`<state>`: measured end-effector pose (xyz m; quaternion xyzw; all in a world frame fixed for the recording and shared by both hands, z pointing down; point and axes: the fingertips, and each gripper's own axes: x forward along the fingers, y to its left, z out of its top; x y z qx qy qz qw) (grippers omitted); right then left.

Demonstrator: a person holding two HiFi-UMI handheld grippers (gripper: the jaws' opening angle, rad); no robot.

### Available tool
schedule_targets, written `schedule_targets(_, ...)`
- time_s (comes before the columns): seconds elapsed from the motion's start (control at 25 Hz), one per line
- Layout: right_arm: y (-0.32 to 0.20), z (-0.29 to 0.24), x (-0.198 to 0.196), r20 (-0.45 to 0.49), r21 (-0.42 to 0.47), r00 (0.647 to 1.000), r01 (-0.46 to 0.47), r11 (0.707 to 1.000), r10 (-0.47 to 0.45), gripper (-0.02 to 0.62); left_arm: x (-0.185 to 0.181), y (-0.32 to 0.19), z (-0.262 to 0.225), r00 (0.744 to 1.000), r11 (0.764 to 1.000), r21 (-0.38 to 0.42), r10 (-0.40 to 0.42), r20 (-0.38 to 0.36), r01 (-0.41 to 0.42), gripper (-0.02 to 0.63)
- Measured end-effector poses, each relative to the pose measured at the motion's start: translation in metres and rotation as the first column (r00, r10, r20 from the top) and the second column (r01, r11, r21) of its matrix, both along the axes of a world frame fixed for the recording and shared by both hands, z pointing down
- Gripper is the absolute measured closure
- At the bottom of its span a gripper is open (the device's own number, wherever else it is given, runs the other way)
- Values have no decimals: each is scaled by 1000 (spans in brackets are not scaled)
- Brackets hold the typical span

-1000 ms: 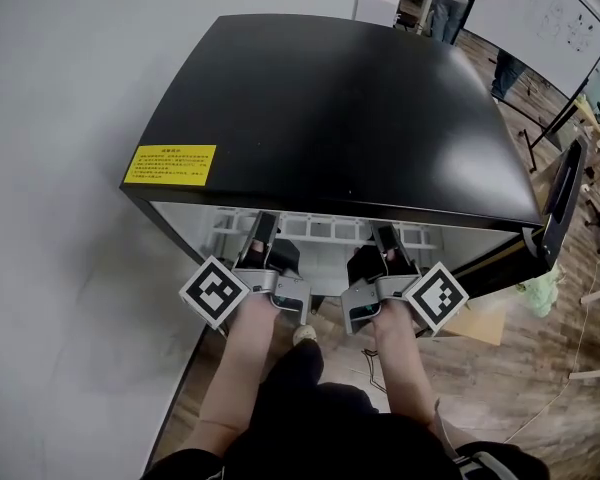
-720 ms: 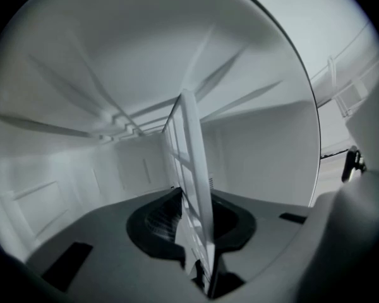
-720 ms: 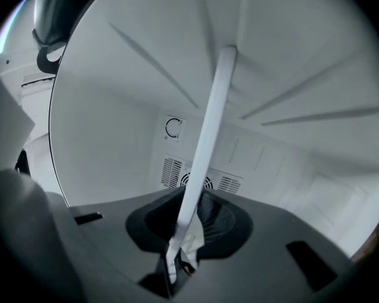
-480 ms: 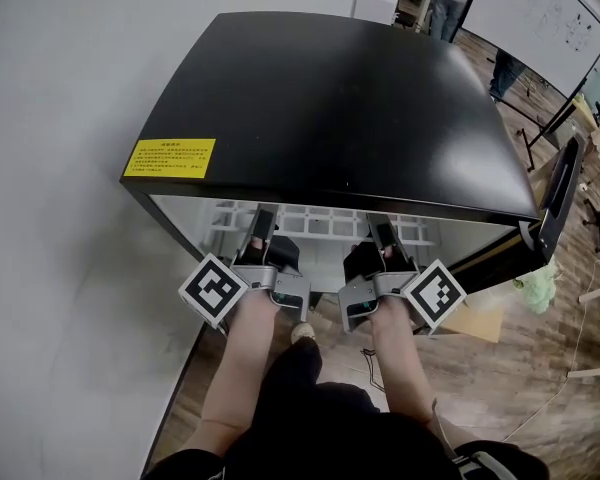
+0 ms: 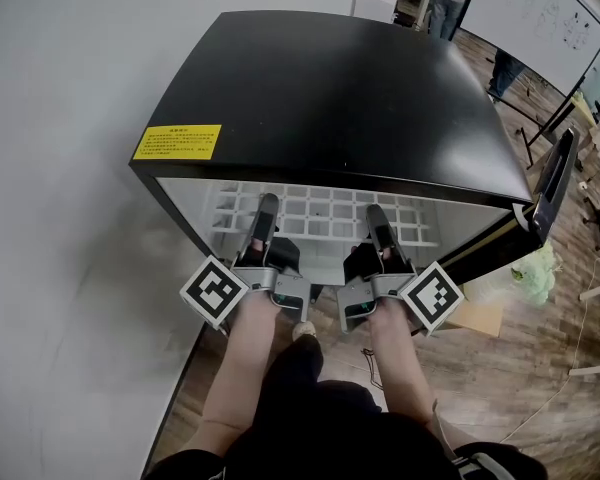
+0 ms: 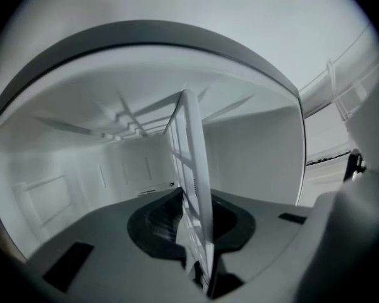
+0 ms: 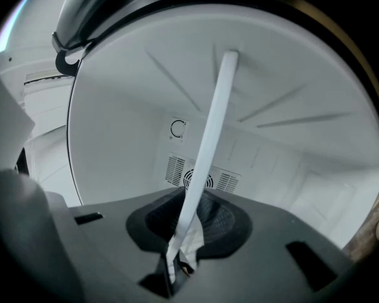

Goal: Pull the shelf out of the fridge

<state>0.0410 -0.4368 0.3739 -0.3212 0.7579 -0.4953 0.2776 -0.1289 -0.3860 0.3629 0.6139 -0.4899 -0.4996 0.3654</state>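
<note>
A white wire shelf (image 5: 320, 211) sticks partway out of the open front of a black mini fridge (image 5: 330, 88). My left gripper (image 5: 267, 208) is shut on the left part of the shelf's front edge, and my right gripper (image 5: 377, 216) is shut on the right part. In the left gripper view the shelf (image 6: 192, 169) runs edge-on between the jaws of the left gripper (image 6: 199, 232) into the white fridge interior. In the right gripper view the shelf's rim (image 7: 208, 144) is pinched the same way by the right gripper (image 7: 188, 229), with the back-wall vent behind it.
The fridge door (image 5: 550, 193) stands open at the right. A yellow label (image 5: 177, 141) sits on the fridge top. A white wall runs along the left. A cardboard piece (image 5: 475, 318) and a green bag (image 5: 535, 268) lie on the wooden floor at the right.
The shelf has slid further out of the fridge, with more of its grid showing below the top's front edge. Both grippers have stayed clamped on its front edge.
</note>
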Motion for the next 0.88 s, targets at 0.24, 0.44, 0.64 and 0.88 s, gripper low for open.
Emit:
schedule_targets(0.24,2,-3,1,4,-3,1000,-1,1000,1,557,1,2,-2,1000,1000,-13,-3,0,3,543)
schedule_targets(0.44,-2,-4,0,4,-11,1000,-12,1000,12,557,-1,-3,-4,1000,1000,-12,5,-3,-5,545)
schedule_targets(0.64,-2,-4,1,10,-7,1000,-20,1000,20,557,0,-4,-4,1000,1000,-12,15,4,-15,545)
schedule_targets(0.88,-2,-7,1,22,-10,999,-25,1000,26,557,1,-5,-8,1000,1000,-11,28,8,-28,545)
